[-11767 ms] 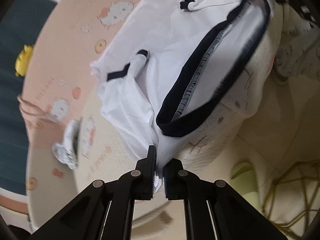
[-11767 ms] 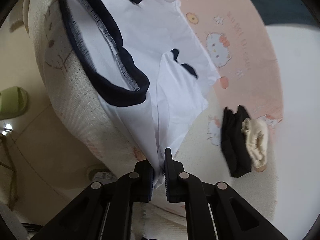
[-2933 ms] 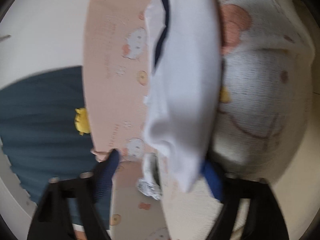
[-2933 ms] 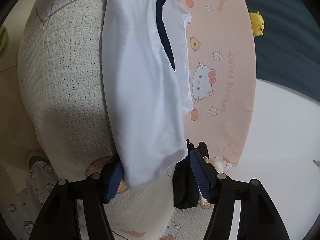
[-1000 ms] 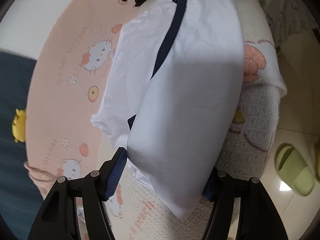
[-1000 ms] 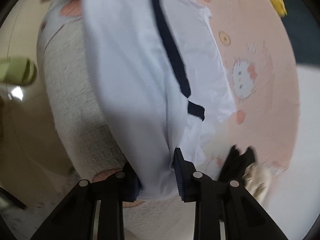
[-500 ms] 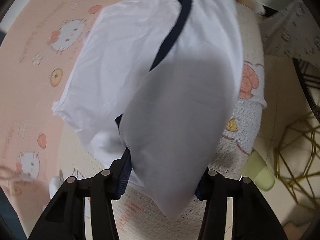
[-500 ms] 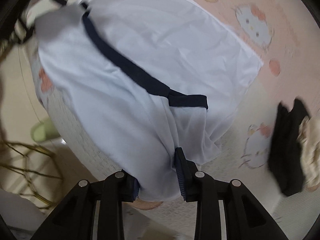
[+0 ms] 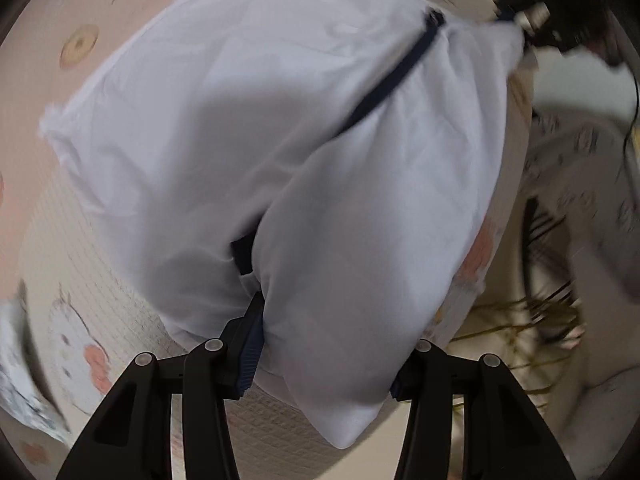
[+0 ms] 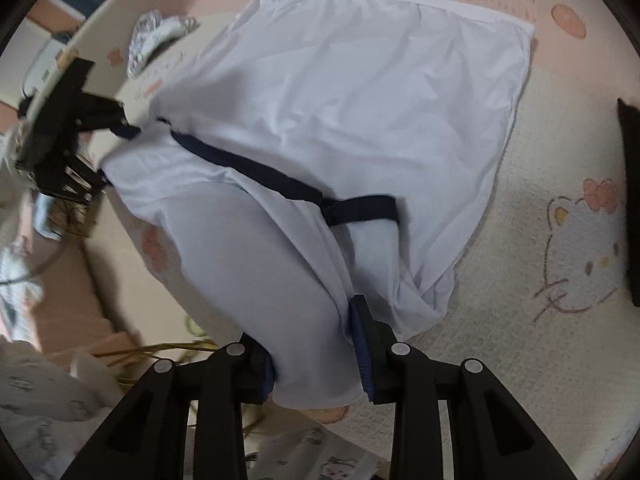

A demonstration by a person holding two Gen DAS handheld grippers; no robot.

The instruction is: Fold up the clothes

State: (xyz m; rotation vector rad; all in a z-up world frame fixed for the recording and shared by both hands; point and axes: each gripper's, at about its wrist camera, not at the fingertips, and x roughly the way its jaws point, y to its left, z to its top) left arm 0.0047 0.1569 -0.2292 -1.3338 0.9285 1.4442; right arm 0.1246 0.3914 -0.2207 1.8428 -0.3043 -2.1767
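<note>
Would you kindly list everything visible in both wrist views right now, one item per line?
white garment: one, white with navy trim, part-folded, draped over the mat, both ends pinched in tongs
cartoon-cat mat: one, cream and pink, under the garment
patterned cloth bundle: one, grey-white, crumpled, on the mat beyond the garment
black item: one, dark, at the mat's right edge, mostly cut off
gold wire frame: one, yellowish, on the floor beside the mat, blurred
left tongs: one, black with blue pads, closed on a thick fold of the garment
right tongs: one, black with blue pads, gripping the opposite end
</note>
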